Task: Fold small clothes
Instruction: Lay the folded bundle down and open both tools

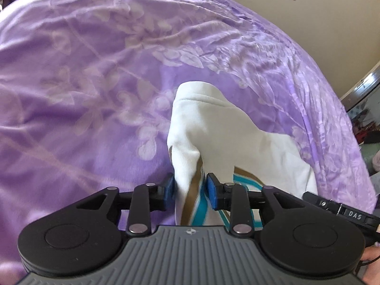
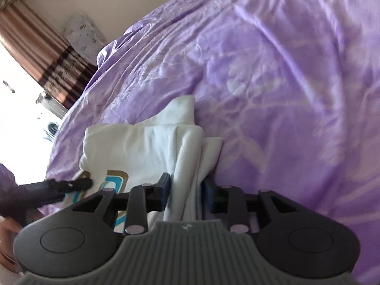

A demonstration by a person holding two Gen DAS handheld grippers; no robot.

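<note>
1. On the purple floral bedspread [image 1: 95,83], near its front edge: one small white garment [image 1: 213,128], partly folded, with a teal and gold-brown print on its near part. Its far end rests on the cover in a rounded fold; the near end rises in bunched folds toward the two grippers.
2. Left gripper [image 1: 190,190]: black linkage, blue pads [image 1: 212,191]. Jaws partly apart, a bunched strip of the printed fabric between them. The left pad touches the cloth; whether the right pad presses on it cannot be told, as the cloth there is blurred.
3. Right gripper [image 2: 186,190]: same build. Jaws partly apart, a thick pleated bunch of plain white cloth filling the gap. The cloth lies against both pads; how firmly it is pinched cannot be told.
4. Seen from the right wrist view, the left gripper's black fingers sit on the printed area at the garment's left side.
5. Background, left wrist view: cream wall [image 1: 320,23].
6. Background, right wrist view: brown striped curtain [image 2: 35,47], patterned pillow [image 2: 83,33] at the bed's far end, bright window area at left.
</note>
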